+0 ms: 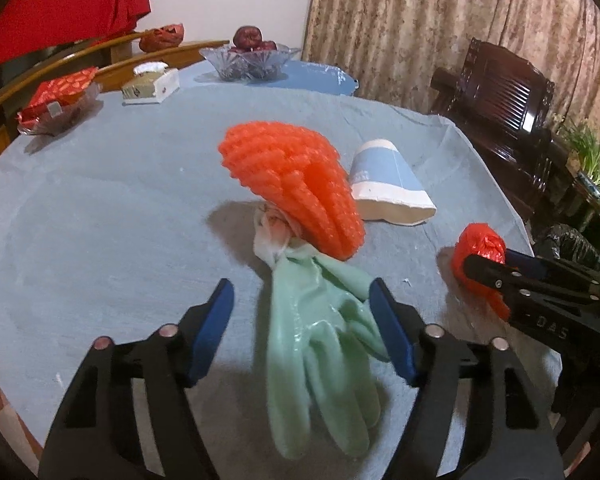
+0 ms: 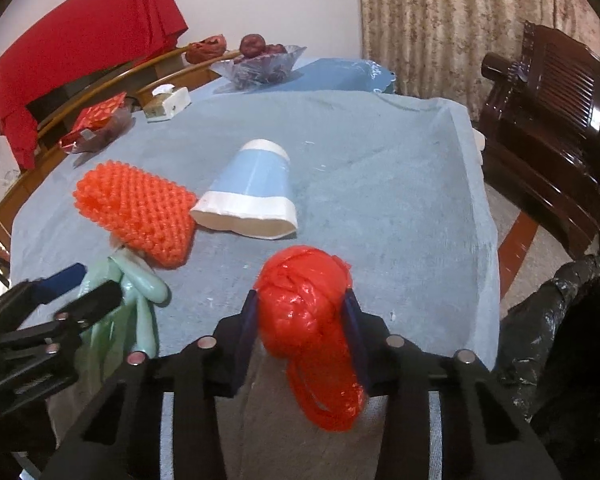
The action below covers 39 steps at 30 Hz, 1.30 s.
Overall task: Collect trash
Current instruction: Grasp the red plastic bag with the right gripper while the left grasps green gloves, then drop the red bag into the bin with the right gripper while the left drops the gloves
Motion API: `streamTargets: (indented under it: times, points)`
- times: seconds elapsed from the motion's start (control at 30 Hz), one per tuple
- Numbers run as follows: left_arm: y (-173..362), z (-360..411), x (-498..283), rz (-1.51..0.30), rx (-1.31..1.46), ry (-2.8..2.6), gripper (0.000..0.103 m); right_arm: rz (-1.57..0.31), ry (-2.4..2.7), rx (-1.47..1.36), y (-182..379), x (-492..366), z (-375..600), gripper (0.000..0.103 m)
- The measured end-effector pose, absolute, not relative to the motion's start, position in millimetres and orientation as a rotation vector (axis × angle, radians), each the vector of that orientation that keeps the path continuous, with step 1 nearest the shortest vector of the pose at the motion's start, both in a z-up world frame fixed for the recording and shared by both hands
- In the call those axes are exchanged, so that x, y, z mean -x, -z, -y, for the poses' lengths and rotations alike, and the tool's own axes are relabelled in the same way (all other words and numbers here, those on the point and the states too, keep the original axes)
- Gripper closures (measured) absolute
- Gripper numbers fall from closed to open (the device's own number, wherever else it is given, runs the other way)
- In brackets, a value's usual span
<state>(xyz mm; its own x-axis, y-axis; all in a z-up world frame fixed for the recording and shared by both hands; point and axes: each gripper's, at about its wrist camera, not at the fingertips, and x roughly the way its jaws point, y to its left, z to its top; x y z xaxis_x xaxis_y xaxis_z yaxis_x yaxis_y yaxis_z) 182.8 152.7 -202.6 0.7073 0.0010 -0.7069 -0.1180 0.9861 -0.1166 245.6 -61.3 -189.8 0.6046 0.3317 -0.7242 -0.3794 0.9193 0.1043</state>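
A pale green rubber glove (image 1: 320, 340) lies on the blue tablecloth (image 1: 120, 220) between the jaws of my left gripper (image 1: 302, 320). The jaws stand open and the left pad is clear of the glove. An orange foam net (image 1: 292, 184) rests on the glove's cuff. Behind it lies a crushed blue and white paper cup (image 1: 388, 184). My right gripper (image 2: 302, 320) is shut on a crumpled red plastic bag (image 2: 304, 300), both pads pressing its sides. The right wrist view also shows the left gripper (image 2: 94, 280), the glove (image 2: 140, 284), the net (image 2: 140, 212) and the cup (image 2: 252, 196).
A black trash bag (image 2: 560, 340) stands off the table's right edge, by a dark wooden chair (image 2: 548, 120). At the far side of the table are a glass fruit bowl (image 1: 248, 60), a tissue box (image 1: 150, 84) and a dish with red packets (image 1: 60, 96).
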Motion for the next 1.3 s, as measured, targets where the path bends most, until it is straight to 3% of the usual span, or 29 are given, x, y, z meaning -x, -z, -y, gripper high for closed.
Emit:
streamTargets:
  times: [0.37, 1.3]
  points:
    - [208.3, -144.5, -195.3, -0.824, 0.201, -0.028, 0.087, -0.800, -0.417, 0.057, 175.8, -232.0, 68.5, 0.063]
    - [111.8, -92.6, -105.8, -0.698, 0.131, 0.049, 0.091, -0.654, -0.409, -0.001, 99.7, -150.7, 116.8, 0.063]
